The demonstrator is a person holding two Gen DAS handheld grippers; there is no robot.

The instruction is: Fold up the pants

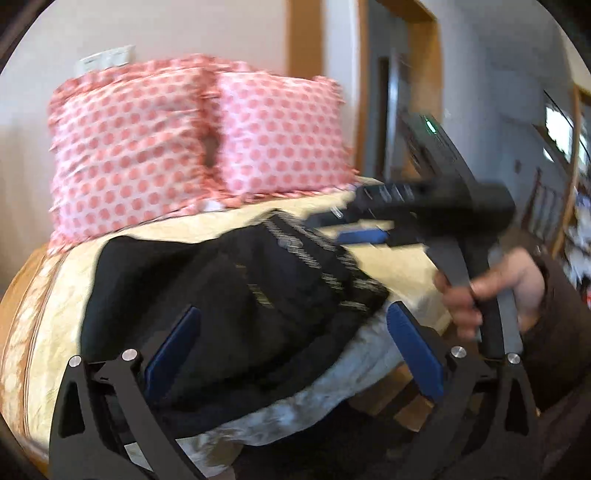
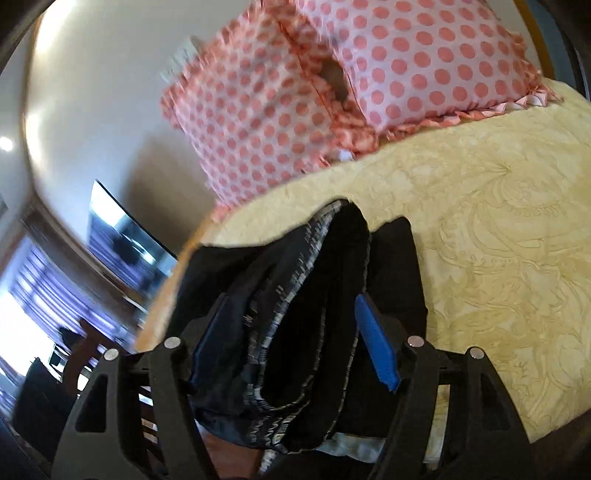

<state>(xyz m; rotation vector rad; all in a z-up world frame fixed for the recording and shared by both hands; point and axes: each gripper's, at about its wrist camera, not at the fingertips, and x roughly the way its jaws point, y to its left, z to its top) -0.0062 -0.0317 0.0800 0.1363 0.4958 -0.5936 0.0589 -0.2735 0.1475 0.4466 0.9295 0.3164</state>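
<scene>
Black fabric dominated both views: the pants (image 1: 229,295) lay bunched on the near edge of a bed, on a pale yellow bedspread (image 2: 491,236) with a faint leafy pattern. A woven band of grey and white, probably the waistband (image 2: 295,280), ran along the folds of the cloth.

In the left wrist view, the left gripper (image 1: 291,350) had its blue-padded fingers (image 1: 415,354) spread wide on either side of the bunched pants, with the cloth lying between them and not pinched. To the right in that view, the person's right hand (image 1: 487,291) held the handle of the right gripper (image 1: 364,229), whose blue pads sat close together just beside the striped band; motion blur there made it hard to tell whether they actually pinched the cloth.

The right wrist view showed that gripper's own fingers (image 2: 376,347) standing apart, with a raised fold of the pants and the patterned band lying between them.

Two pink polka-dot pillows (image 1: 199,140) with ruffled edges leaned against the white wall (image 1: 147,29) at the head of the bed, well apart from the pants.
</scene>
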